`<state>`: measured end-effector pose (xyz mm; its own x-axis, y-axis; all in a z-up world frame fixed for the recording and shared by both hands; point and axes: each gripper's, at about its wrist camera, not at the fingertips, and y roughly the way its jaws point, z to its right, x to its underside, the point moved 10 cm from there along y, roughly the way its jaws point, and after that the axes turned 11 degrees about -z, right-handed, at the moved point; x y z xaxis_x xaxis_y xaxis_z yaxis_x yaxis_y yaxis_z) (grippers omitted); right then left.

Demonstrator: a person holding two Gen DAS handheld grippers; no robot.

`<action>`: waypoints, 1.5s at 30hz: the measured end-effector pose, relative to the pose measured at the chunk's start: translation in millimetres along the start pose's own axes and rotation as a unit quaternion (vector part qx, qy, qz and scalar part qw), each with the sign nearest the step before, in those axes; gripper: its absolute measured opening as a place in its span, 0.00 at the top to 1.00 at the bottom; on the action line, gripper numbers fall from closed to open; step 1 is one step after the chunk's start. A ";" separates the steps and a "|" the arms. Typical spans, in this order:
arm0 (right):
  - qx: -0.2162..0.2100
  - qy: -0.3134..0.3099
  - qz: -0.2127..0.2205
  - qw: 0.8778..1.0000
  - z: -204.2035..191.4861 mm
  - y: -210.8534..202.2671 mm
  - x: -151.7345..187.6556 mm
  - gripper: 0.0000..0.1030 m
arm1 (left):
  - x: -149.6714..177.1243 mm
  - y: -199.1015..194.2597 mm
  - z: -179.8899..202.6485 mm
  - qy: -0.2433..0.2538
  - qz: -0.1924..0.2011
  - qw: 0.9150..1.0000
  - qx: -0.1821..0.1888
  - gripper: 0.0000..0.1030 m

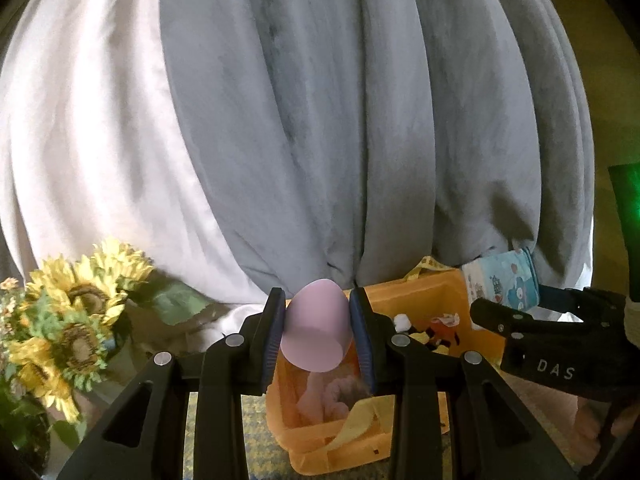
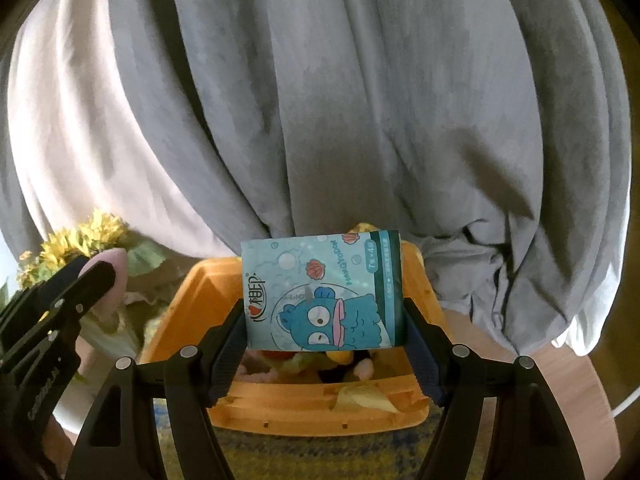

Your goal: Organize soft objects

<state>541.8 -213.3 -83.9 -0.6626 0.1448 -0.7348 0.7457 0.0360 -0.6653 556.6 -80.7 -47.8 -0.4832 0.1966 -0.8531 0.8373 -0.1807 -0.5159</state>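
Between left jaws, pink sponge (image 1: 314,326)

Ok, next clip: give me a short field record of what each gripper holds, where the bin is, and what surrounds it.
left gripper: shut on pink egg-shaped sponge
right gripper: shut on blue cartoon tissue pack
orange bin: below and ahead of both grippers, already holding soft items
bin contents: mixed plush pieces, details unclear
backdrop: grey curtain
left of bin: sunflowers
task status: both items held above the bin, not yet released
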 end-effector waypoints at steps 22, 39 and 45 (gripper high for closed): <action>0.017 0.022 -0.125 0.992 26.2 88.1 27.3 0.27 | 32.8 102.4 10.5 0.015 -0.101 0.994 0.022 0.41; 0.031 0.003 -0.073 0.997 21.0 34.2 23.0 0.20 | 38.5 19.6 -21.3 -0.019 -0.069 0.994 -0.077 0.01; 0.015 0.003 -0.045 0.999 12.9 -7.4 30.5 0.16 | 45.9 -30.3 -28.2 -0.025 -0.050 0.993 -0.106 0.00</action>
<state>515.2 -222.0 -103.1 -0.7257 0.1492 -0.6717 0.6812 0.0185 -0.7318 516.3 -39.0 -69.2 -0.5744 0.1545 -0.8039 0.8170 0.0460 -0.5749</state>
